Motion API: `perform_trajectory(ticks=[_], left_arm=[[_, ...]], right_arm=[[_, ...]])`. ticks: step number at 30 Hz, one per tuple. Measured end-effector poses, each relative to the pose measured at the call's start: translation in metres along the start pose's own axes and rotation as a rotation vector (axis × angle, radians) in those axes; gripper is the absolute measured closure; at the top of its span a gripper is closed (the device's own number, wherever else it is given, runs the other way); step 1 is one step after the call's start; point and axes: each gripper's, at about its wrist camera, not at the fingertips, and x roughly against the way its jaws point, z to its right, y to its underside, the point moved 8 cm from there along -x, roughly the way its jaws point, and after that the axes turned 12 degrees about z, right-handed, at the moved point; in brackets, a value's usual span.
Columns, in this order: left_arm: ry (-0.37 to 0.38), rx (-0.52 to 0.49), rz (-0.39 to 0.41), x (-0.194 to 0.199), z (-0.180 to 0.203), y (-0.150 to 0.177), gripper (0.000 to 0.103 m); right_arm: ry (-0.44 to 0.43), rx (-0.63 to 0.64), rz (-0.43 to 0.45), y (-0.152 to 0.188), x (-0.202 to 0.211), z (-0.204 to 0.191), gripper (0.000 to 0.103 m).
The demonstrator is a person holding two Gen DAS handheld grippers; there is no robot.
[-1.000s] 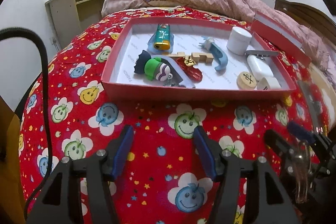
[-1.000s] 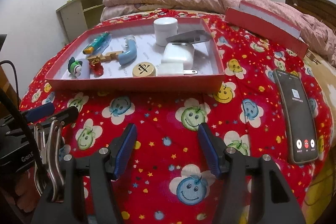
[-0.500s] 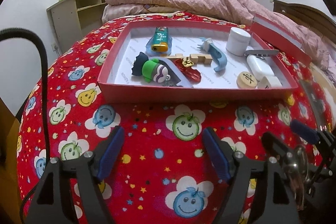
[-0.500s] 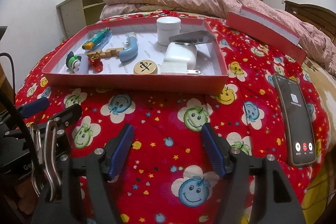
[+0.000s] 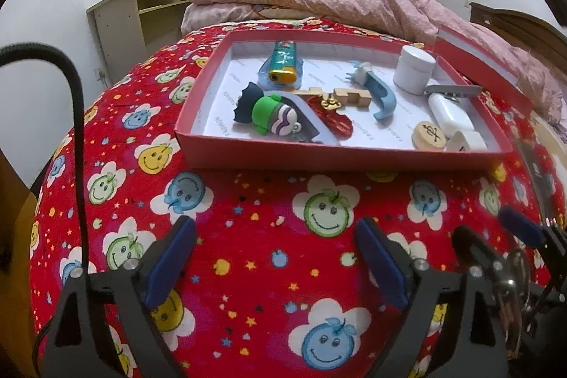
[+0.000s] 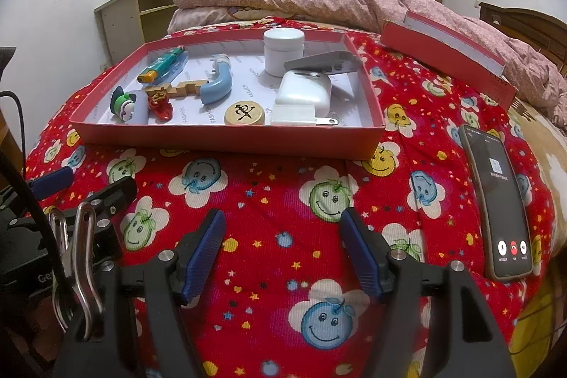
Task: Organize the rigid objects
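Both the left gripper [image 5: 274, 257], jaws opening, and the right gripper [image 6: 283, 252], spread, hang empty over the red bedspread [image 6: 269, 201], apparently readying a reach toward the cluttered red box [image 6: 226, 139] just beyond.

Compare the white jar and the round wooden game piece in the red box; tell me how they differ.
The white jar is plain white; the wooden game piece is tan with a dark character on top. The jar stands tall as a lidded cylinder, while the piece lies as a flat disc. The jar sits toward the far wall of the red box; the piece lies near the front wall. Both are round and rest inside the box, untouched by either gripper.
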Motion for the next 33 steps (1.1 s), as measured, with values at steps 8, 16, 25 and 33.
perform_trajectory(ticks=[8, 16, 25, 33], left_arm=[[-0.006, 0.016, -0.005, -0.0013, -0.0029, 0.0032, 0.0], [-0.008, 0.018, -0.005, -0.0012, -0.0028, 0.0032, 0.0], [-0.007, 0.018, -0.005, -0.0011, -0.0026, 0.0034, 0.0], [-0.008, 0.018, -0.005, -0.0011, -0.0025, 0.0035, 0.0]], right_arm=[[0.021, -0.003, 0.002, -0.0005, -0.0006, 0.0037, 0.027], [0.048, -0.018, -0.006, 0.0014, -0.0029, 0.0084, 0.018], [0.047, -0.018, -0.005, 0.0017, -0.0031, 0.0081, 0.018], [0.046, -0.019, -0.005, 0.0018, -0.0034, 0.0083, 0.017]])
